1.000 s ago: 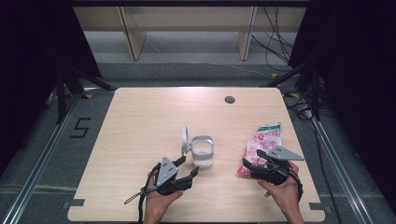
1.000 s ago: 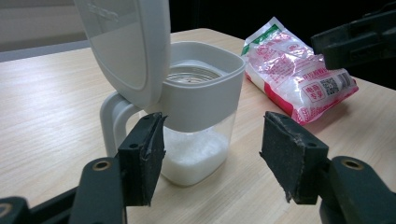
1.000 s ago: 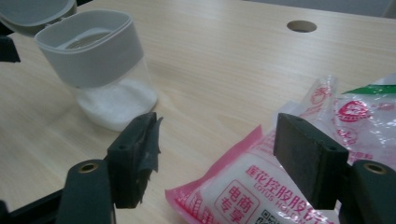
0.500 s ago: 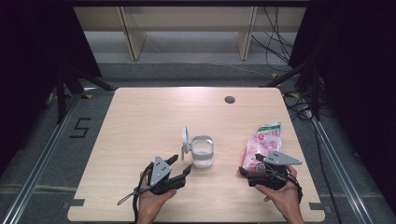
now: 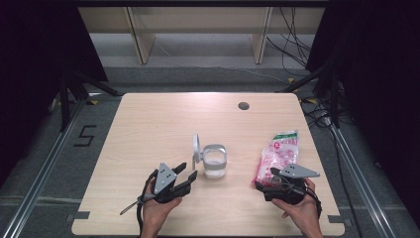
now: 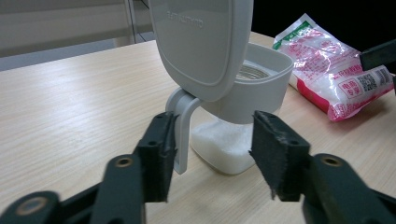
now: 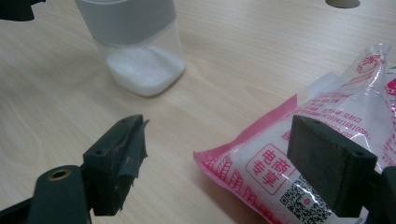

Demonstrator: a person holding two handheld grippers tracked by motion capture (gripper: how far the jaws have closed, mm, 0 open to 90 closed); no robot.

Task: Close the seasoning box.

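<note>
A: Where is the clear plastic jar with white sugar (image 5: 215,162)?
B: Mid light wooden table (image 5: 148,129), lid up, before the wide-open left claw (image 5: 187,173).
A: And the pink plastic bag (image 5: 278,154)?
B: Beside the wide-open right claw (image 7: 219,163).

both grippers farther from container (image 5: 214,161)

Pale wooden table (image 5: 148,129), grey floor (image 5: 198,54)

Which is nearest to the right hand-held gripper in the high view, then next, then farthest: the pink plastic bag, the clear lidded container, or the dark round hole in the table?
From the right hand-held gripper:
1. Pink plastic bag, right at its jaws.
2. Clear lidded container, to its left.
3. Dark round hole, at the far edge.
</note>
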